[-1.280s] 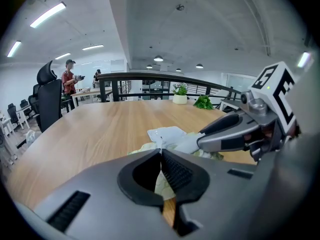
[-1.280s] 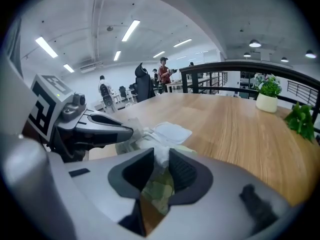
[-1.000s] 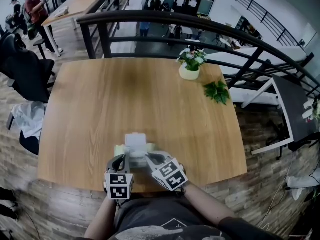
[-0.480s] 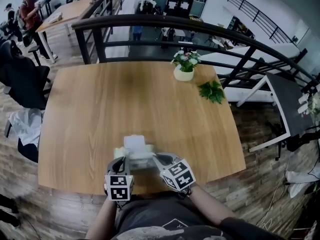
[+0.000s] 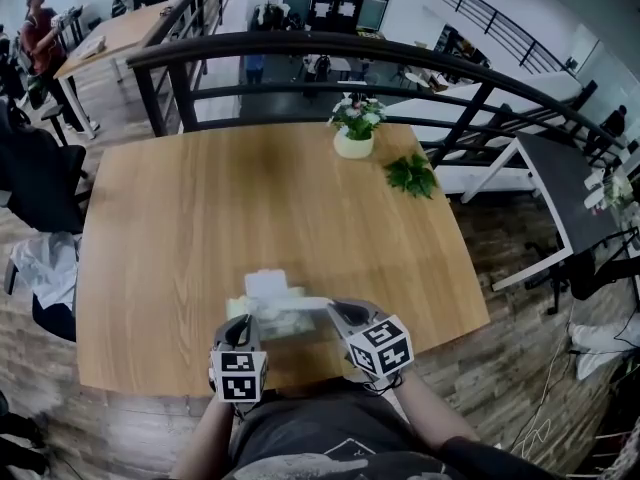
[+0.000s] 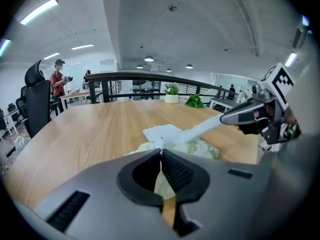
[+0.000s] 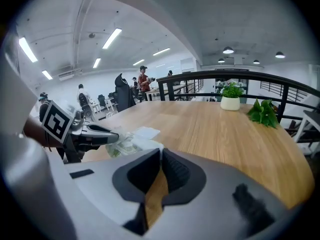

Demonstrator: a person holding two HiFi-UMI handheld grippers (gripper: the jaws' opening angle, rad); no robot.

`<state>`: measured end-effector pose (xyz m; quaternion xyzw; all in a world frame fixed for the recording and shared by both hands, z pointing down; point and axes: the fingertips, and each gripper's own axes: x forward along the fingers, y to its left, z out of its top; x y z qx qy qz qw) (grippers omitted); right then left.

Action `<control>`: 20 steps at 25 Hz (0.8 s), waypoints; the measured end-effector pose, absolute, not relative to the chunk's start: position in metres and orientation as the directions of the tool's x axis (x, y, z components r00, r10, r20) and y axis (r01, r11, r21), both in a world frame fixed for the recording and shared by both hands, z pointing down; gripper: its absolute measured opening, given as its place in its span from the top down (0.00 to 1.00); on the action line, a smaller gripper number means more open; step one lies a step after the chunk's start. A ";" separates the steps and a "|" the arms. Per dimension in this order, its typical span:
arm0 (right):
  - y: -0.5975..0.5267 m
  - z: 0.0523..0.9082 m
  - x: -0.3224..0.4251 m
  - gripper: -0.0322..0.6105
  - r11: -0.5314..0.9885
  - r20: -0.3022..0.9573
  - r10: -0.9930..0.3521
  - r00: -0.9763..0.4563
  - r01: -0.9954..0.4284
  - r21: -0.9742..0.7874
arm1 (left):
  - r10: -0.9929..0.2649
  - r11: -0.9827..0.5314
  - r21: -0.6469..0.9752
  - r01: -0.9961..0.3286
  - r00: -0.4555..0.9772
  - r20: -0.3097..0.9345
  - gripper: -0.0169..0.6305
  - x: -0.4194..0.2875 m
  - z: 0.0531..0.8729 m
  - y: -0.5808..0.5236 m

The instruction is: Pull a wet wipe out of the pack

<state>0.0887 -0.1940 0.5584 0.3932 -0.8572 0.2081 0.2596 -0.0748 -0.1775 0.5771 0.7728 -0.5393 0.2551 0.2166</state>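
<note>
Left gripper (image 5: pixel 240 320) is hovering over the bench's (image 5: pixel 190 218) near edge, left of middle. Its fingers (image 6: pixel 179 173) are pressing together, pinching the pale green near edge of the wet wipe pack (image 6: pixel 199 148). Right gripper (image 5: pixel 336 312) is sitting just beside it to the right, also at the near edge. Its fingers (image 7: pixel 176 173) are closing almost fully on the end of a white wet wipe (image 6: pixel 201 129). The wipe is stretching taut from the pack's top opening across to the right gripper's tips, clear of the bench. The pack is lying flat on the bench between the two grippers, close to the near edge. Its white lid flap (image 5: pixel 267 284) is standing open on the far side. The bench's middle is showing bare wood. A potted plant (image 5: pixel 353 128) is standing at the far edge, right of middle. A loose green sprig (image 5: pixel 410 175) is lying near it toward the far right corner. A black railing (image 5: pixel 400 56) is running behind the far edge. A person (image 5: pixel 40 30) is standing far off by another table at the far left.
</note>
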 end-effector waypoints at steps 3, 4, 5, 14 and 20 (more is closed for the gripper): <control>-0.198 0.546 0.099 0.90 0.595 0.580 -0.587 -0.564 -0.787 -0.163 | -0.732 -0.327 0.049 -0.944 0.286 0.619 0.95 -0.075 0.573 -0.179; -0.200 0.541 0.103 0.90 0.588 0.569 -0.597 -0.566 -0.791 -0.170 | -0.737 -0.329 0.041 -0.943 0.284 0.613 0.95 -0.074 0.571 -0.179; -0.201 0.536 0.107 0.90 0.580 0.558 -0.608 -0.565 -0.796 -0.174 | -0.741 -0.333 0.032 -0.942 0.283 0.609 0.95 -0.074 0.569 -0.179; -0.210 0.511 0.127 0.90 0.580 0.492 -0.644 -0.586 -0.793 -0.186 | -0.756 -0.334 0.004 -0.942 0.271 0.596 0.95 -0.064 0.555 -0.175; -0.213 0.497 0.131 0.90 0.644 0.454 -0.606 -0.654 -0.738 -0.203 | -0.807 -0.275 -0.017 -0.961 0.221 0.548 0.95 -0.051 0.533 -0.170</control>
